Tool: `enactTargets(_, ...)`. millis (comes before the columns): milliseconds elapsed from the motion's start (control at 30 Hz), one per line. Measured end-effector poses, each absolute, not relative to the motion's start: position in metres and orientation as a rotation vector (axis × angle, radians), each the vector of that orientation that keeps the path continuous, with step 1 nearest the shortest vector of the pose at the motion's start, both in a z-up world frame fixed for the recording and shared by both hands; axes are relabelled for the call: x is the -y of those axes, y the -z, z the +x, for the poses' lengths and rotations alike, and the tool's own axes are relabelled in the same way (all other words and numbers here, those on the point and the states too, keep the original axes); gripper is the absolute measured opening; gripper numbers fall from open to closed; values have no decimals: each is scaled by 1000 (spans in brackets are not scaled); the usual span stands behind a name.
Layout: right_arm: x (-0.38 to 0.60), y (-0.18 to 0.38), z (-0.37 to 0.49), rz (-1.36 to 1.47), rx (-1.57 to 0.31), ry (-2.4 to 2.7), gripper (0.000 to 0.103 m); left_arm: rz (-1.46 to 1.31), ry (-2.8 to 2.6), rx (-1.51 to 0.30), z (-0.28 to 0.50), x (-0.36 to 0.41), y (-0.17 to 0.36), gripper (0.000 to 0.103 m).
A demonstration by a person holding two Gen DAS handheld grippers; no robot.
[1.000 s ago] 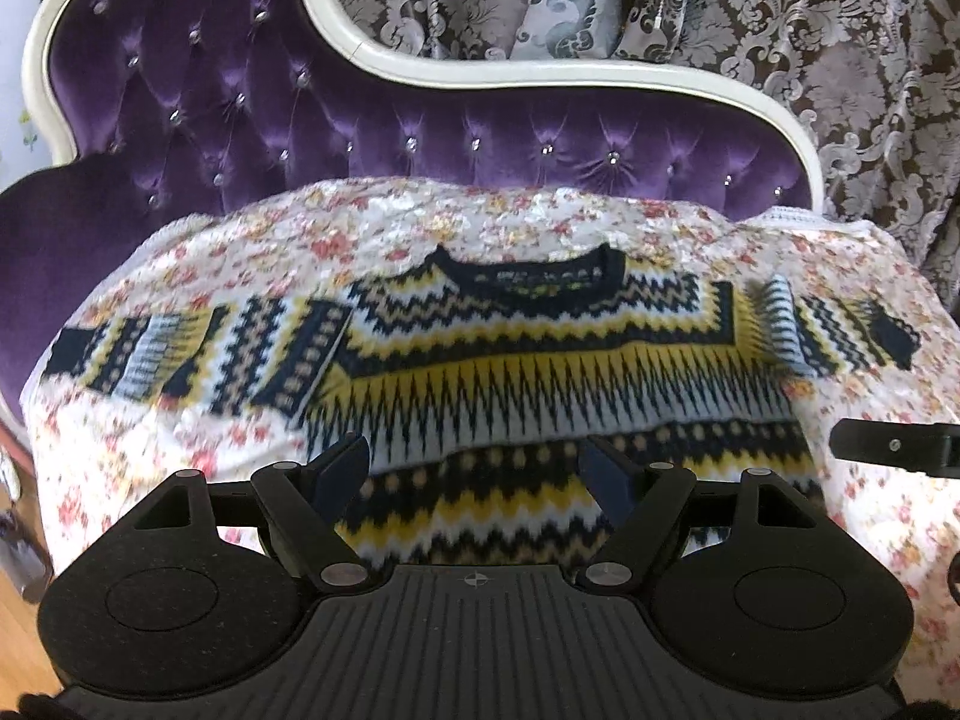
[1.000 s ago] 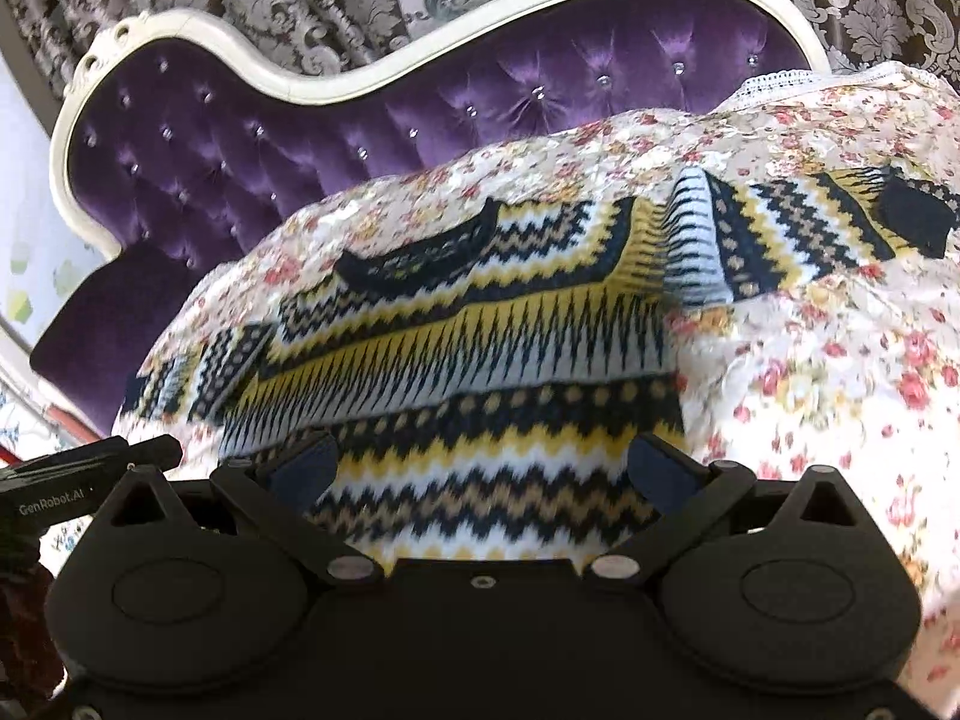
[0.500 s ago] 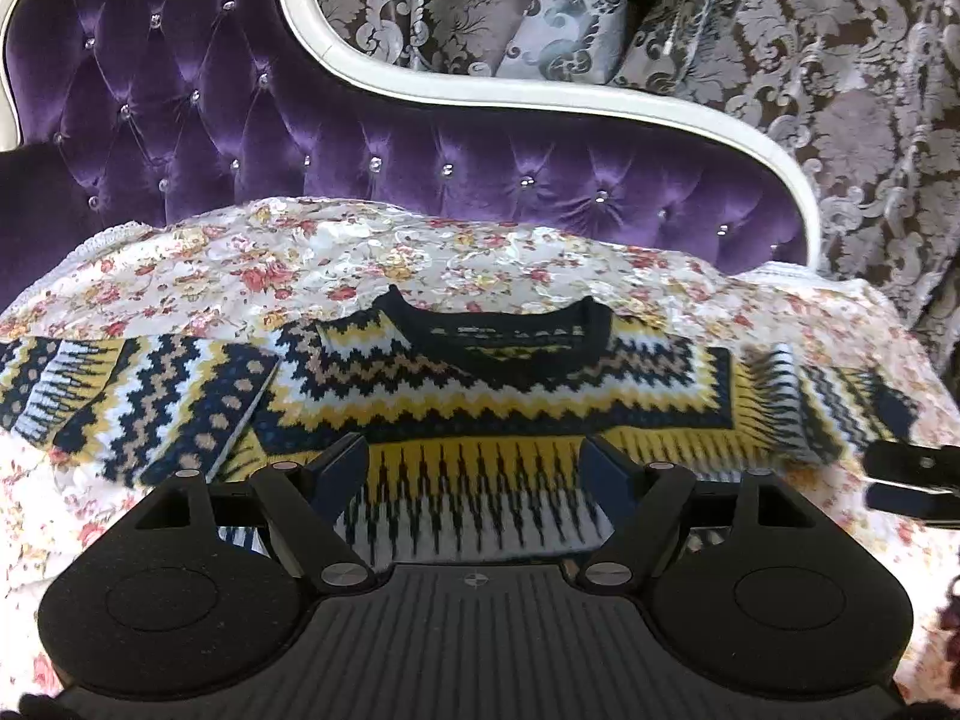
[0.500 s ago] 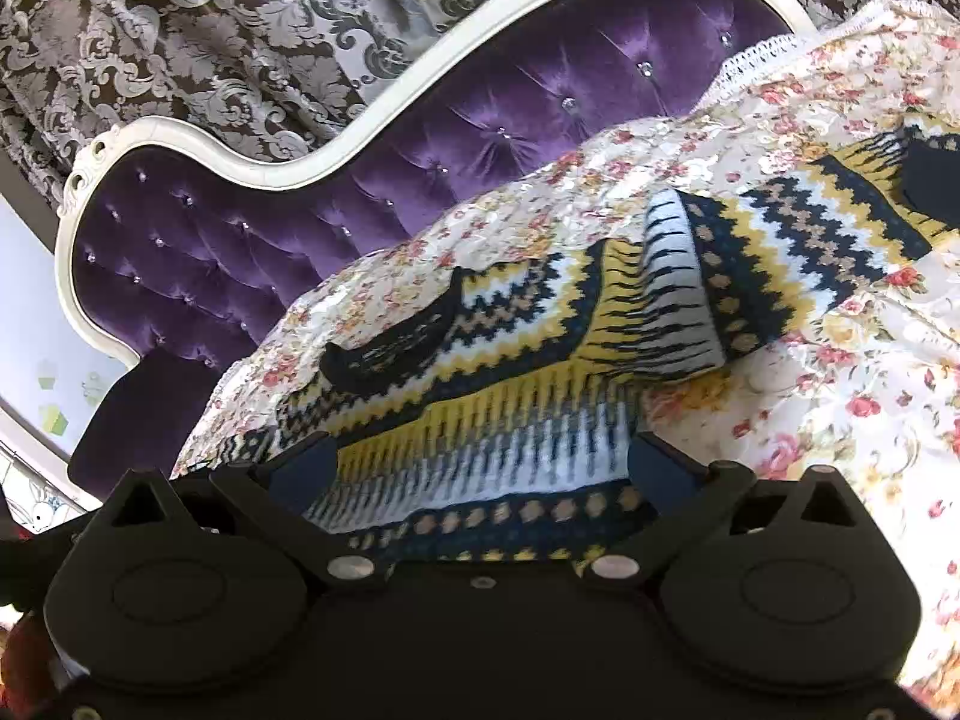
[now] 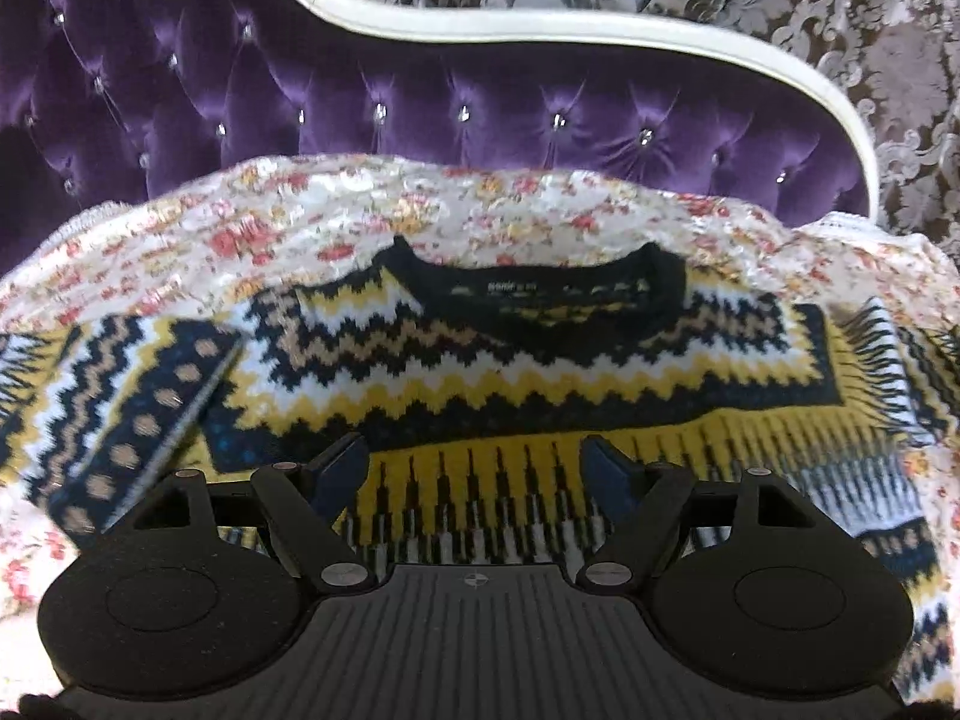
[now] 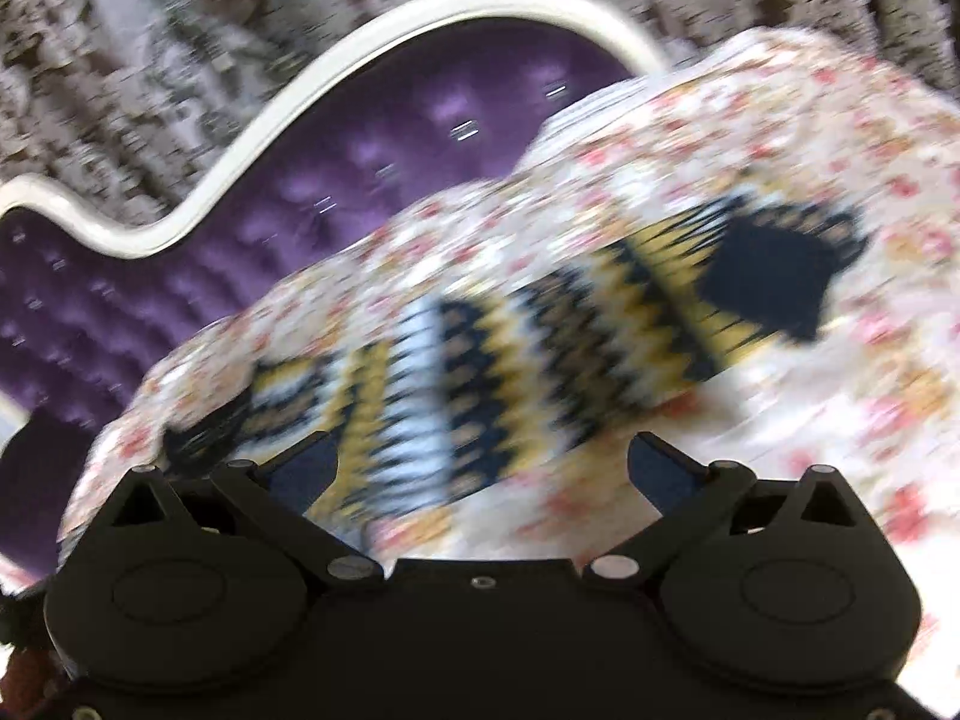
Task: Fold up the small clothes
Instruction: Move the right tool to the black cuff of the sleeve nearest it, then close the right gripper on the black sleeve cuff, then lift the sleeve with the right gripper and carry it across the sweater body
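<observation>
A small knitted sweater (image 5: 540,372) with yellow, navy and white zigzag bands lies flat on a floral cloth (image 5: 420,222), its black collar (image 5: 534,294) toward the sofa back. My left gripper (image 5: 477,468) is open and empty, over the sweater's chest below the collar. Its left sleeve (image 5: 114,408) stretches out to the left. My right gripper (image 6: 480,468) is open and empty, over the right sleeve (image 6: 540,348) near the shoulder. The sleeve's dark cuff (image 6: 774,276) lies to the upper right. The right wrist view is blurred.
The cloth (image 6: 780,138) covers the seat of a purple tufted sofa (image 5: 420,90) with a white curved frame (image 5: 570,30). Patterned grey curtains (image 5: 840,0) hang behind it. The sofa back (image 6: 300,240) rises just beyond the sweater.
Both grippers have moved forward over the sweater. The left went from the hem up to the chest. The right swung right, from the body to the right sleeve. Both stayed open.
</observation>
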State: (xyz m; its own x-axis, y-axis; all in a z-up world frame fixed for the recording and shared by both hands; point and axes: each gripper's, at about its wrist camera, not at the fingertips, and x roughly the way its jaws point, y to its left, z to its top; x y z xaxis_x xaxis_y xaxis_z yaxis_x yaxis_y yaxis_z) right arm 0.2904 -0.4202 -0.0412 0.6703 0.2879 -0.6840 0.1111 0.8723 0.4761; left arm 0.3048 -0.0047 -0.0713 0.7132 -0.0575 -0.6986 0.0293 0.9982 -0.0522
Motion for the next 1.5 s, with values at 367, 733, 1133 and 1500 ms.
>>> enactTargets(367,437,52,317,151,-780,194,102,42,50,-724,306,15,98,87)
enactTargets(733,419,86,351,-26,-814,220,68,40,43,-716,307,15,103,91)
enactTargets(1133,500,51,333,160,-803,320,14,36,44,-717,307,14,103,91)
enactTargets(1500,559,-7,310,321,-739,386,14,35,44,-719,308,14,103,91)
